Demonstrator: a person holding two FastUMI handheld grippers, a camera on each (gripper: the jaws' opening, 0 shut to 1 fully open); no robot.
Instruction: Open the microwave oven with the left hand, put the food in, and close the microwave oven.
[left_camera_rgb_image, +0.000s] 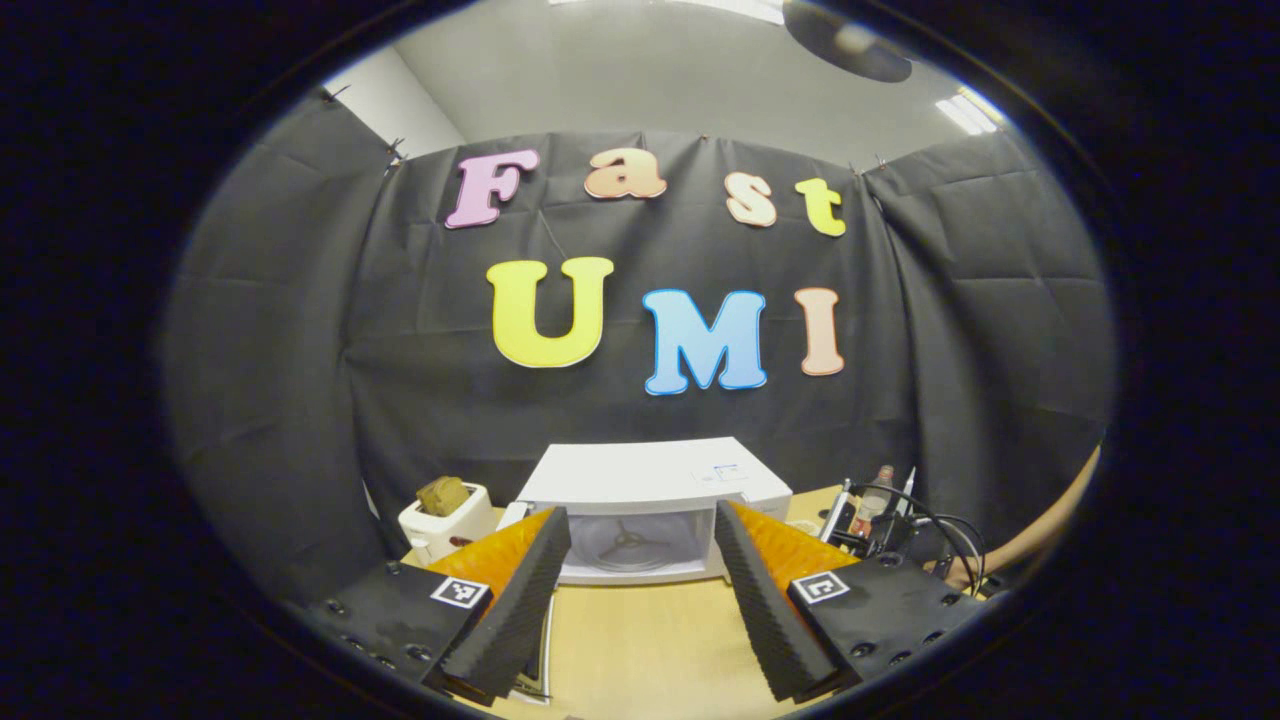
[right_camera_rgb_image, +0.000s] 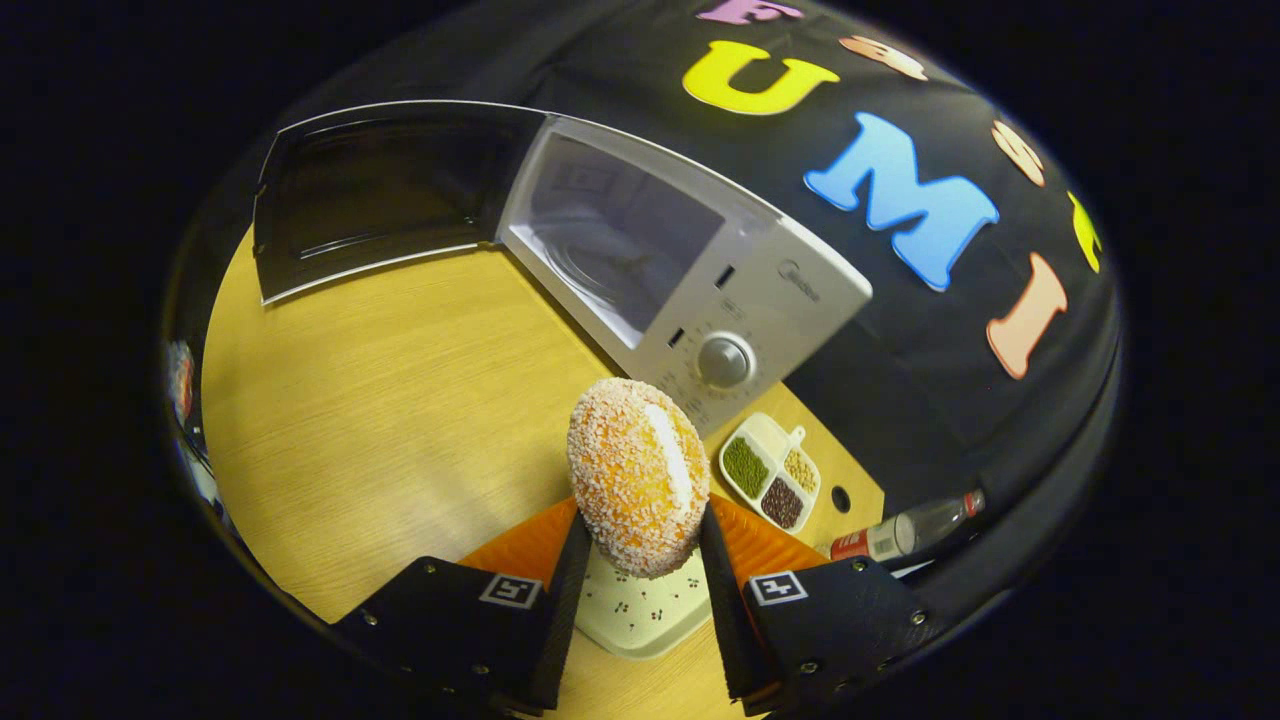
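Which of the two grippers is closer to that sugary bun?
The right. The right gripper is shut on the bun, holding it above a small plate. The left gripper is open and empty, facing the open microwave across the table.

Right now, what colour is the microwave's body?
White; the microwave shows best in the right gripper view, door open.

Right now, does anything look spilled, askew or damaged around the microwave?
Nothing stands out. The microwave stands with its door swung open and its cavity bare. The right gripper holds the sugared bun above a small plate; the divided dish looks tidy.
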